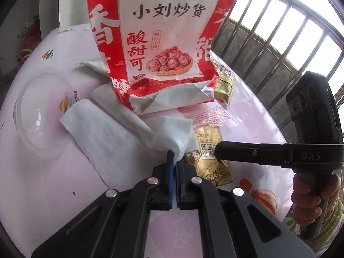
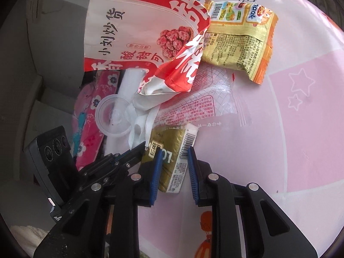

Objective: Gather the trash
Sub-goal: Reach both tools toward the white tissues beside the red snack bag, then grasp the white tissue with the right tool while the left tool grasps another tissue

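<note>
My left gripper [image 1: 174, 157] is shut on a corner of a white tissue [image 1: 107, 133] that lies spread on the pink table. A red and white paper snack bag [image 1: 163, 49] stands behind the tissue. A gold wrapper [image 2: 167, 137] lies flat on the table, and my right gripper [image 2: 175, 150] stands open astride its near end, with a gap showing at the right pad. In the left wrist view the right gripper [image 1: 218, 152] reaches in from the right over the gold wrapper [image 1: 209, 137]. In the right wrist view the left gripper [image 2: 144, 145] pinches the tissue [image 2: 137, 129].
A clear plastic lid [image 1: 40, 111] lies at the table's left. A yellow snack wrapper [image 2: 238, 40] and a clear printed film [image 2: 204, 107] lie beside the bag. Window bars [image 1: 279, 32] stand beyond the table [image 2: 301, 129]. A hand [image 1: 311, 193] holds the right gripper's handle.
</note>
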A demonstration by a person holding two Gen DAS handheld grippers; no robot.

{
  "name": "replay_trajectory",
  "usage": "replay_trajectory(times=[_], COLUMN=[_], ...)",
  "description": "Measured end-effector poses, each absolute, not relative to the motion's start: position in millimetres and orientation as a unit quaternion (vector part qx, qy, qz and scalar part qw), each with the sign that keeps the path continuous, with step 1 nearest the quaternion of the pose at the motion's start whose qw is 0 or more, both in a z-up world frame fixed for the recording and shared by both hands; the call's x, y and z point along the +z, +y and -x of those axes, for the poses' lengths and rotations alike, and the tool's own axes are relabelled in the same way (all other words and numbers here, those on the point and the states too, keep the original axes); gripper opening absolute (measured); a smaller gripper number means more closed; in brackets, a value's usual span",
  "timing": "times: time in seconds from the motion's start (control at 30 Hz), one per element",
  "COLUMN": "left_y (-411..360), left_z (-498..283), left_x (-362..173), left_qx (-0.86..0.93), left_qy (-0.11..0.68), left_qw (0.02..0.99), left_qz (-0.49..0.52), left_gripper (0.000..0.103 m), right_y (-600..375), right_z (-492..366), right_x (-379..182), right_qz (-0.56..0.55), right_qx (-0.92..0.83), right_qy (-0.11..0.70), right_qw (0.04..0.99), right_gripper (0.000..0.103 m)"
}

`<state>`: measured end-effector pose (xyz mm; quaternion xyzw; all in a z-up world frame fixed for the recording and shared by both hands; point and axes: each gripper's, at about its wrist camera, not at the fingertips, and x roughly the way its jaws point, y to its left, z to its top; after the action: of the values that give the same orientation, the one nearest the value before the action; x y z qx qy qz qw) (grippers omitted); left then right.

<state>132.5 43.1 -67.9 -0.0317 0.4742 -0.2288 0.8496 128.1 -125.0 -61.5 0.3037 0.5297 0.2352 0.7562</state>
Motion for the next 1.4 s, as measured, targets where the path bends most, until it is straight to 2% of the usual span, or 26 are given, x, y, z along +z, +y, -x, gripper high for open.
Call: replay_trajectory(times=[0.3, 0.6, 0.7, 0.8, 0.87, 0.93, 1.17, 1.4], left_y=[50, 68, 78, 85, 93, 98, 104, 90], left_z=[-75, -49, -44, -43, -43, -45, -67, -85], left_x=[-74, -63, -59, -53, -49, -48, -58, -74], left_qx=[-0.278, -0.251, -0.243, -0.236, -0.233, -0.23, -0.204, -0.151], left_qy=[0.507, 0.461, 0.447, 0.434, 0.425, 0.42, 0.435, 0.452], left_qw=[0.809, 0.842, 0.852, 0.861, 0.865, 0.867, 0.86, 0.872], left_qz=[0.107, 0.12, 0.12, 0.121, 0.127, 0.136, 0.172, 0.114], left_gripper=[0.001, 0.003, 0.013, 0.025, 0.04, 0.046, 0.052, 0.052], right_y=[-142, -138, -136, -133, -132, -128, -104, -90], right_z=[-85, -93, -86, -84, -85, -86, -97, -108], right_x=[-54, -46, -42, -37, -34, -34, -48, -54], right_qz=[-0.281, -0.24, -0.229, -0.222, -0.221, -0.215, -0.209, -0.194], right_qx=[0.24, 0.203, 0.19, 0.179, 0.172, 0.17, 0.164, 0.163], right_qy=[0.568, 0.562, 0.557, 0.548, 0.541, 0.538, 0.547, 0.555], right_qw=[0.735, 0.765, 0.775, 0.786, 0.793, 0.797, 0.793, 0.792], right_gripper=[0.021, 0.021, 0.021, 0.026, 0.036, 0.041, 0.042, 0.042])
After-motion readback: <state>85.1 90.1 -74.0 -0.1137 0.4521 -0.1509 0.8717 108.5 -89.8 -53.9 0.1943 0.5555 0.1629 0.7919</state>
